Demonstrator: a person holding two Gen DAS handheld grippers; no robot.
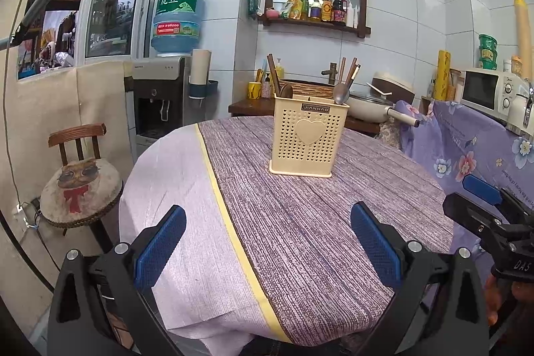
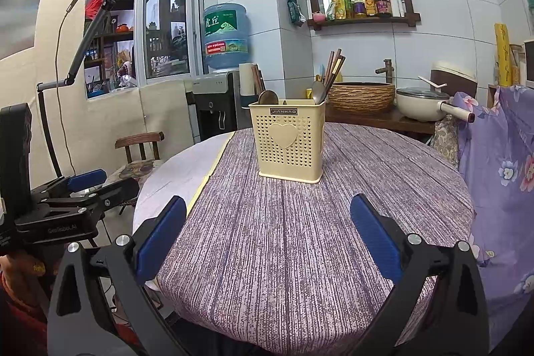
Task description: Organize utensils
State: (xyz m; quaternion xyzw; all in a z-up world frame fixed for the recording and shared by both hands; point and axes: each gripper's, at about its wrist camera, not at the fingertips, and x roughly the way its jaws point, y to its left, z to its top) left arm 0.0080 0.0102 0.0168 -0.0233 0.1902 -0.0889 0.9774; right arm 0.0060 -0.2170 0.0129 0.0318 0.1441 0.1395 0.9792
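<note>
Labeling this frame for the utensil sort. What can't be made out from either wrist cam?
- Utensil holder: its interior and dividers sit behind the perforated front wall in both views.
- Chopsticks and metal spoon: lower ends are inside the holder; the exact count blurs against the counter clutter.
- Table: the near edge is cut off by the open right gripper; in the left view, by the open left gripper.
</note>
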